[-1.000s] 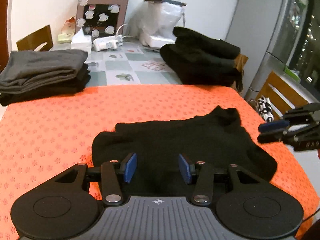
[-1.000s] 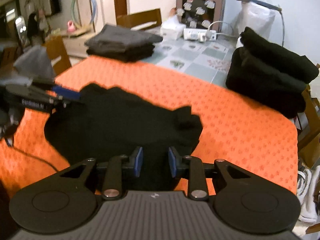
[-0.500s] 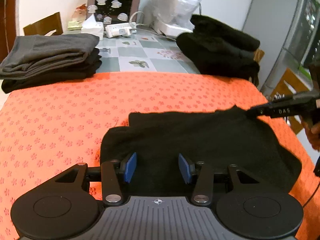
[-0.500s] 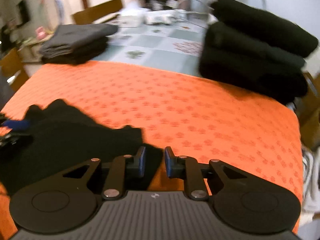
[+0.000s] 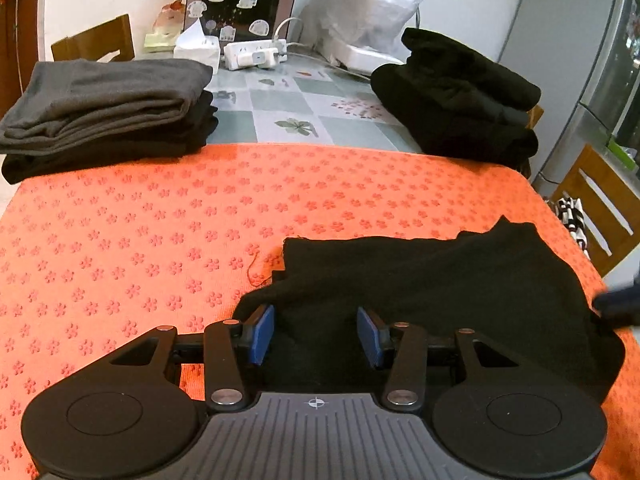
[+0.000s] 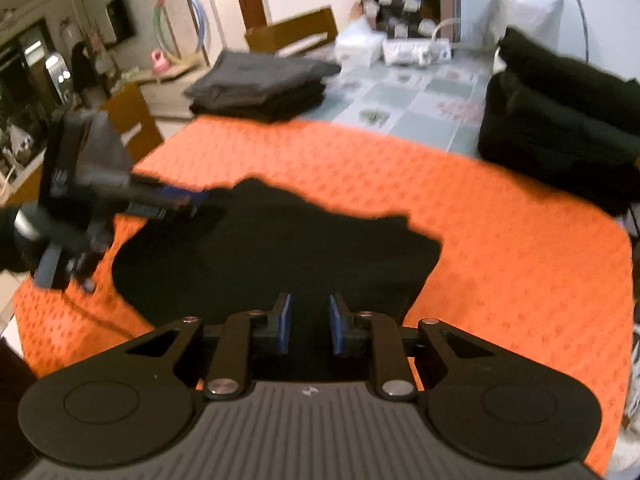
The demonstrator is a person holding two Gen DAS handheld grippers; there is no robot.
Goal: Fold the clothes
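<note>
Worktop: far half covered in a pale tiled-pattern cloth with leaf and flower prints, near half by an orange mat printed with small red flowers. On the mat: one crumpled black garment, lying toward the near right corner. At the mat's far left edge: a stack of folded grey and black clothes. At far right: a pile of folded black clothes. Along the back: white power strip with plugs, tissue box, white plastic bag.

Even indoor light; right view motion-blurred, fisheye-bent edges.
</note>
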